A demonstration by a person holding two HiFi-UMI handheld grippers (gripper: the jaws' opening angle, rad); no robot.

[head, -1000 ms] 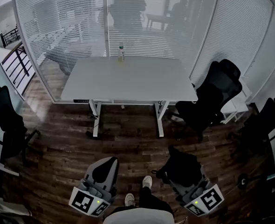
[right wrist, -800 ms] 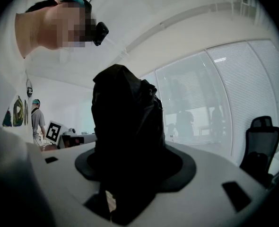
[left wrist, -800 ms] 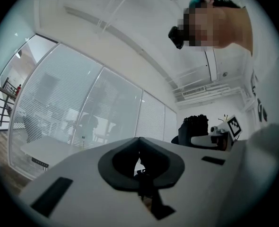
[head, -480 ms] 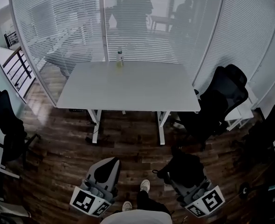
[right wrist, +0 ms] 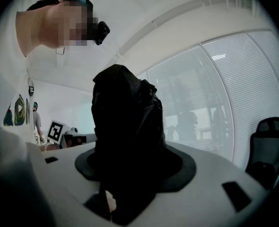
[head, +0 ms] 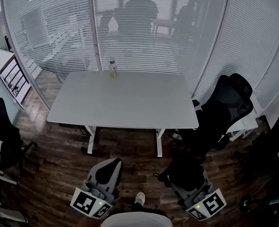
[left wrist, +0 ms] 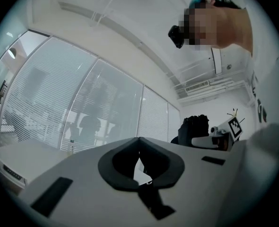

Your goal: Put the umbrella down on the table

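Umbrella (right wrist: pixel 124 126), black and folded into a thick bundle, is pinched between the jaws of the right gripper (right wrist: pixel 132 171). It stands up out of them and fills the middle of the right gripper view. The grip looks the same as a second ago, and the bundle has not slipped in the jaws. The left gripper (left wrist: pixel 139 143) has its jaws pressed together at the tips, with nothing between them. In the head view both grippers are side by side at the bottom edge, as they were before, low over the wooden floor (head: pixel 59 169).

What has changed is the surroundings. The white table (head: pixel 125 103) now looks larger and its near edge is closer to the grippers than it was a second ago. Only one shoe (head: pixel 140 198) shows now, where two showed before. I judge that the person is walking toward the table and carrying the umbrella along.

The table is bare except for a small bottle (head: pixel 113 67) at its far edge, near the glass wall (head: pixel 153 32). A black chair (head: pixel 224 108) stands by its right corner.

For the task this means the approach is under way but not finished. The umbrella is not yet over the table, and floor lies between. Probably it must be brought forward, laid down, and then released.
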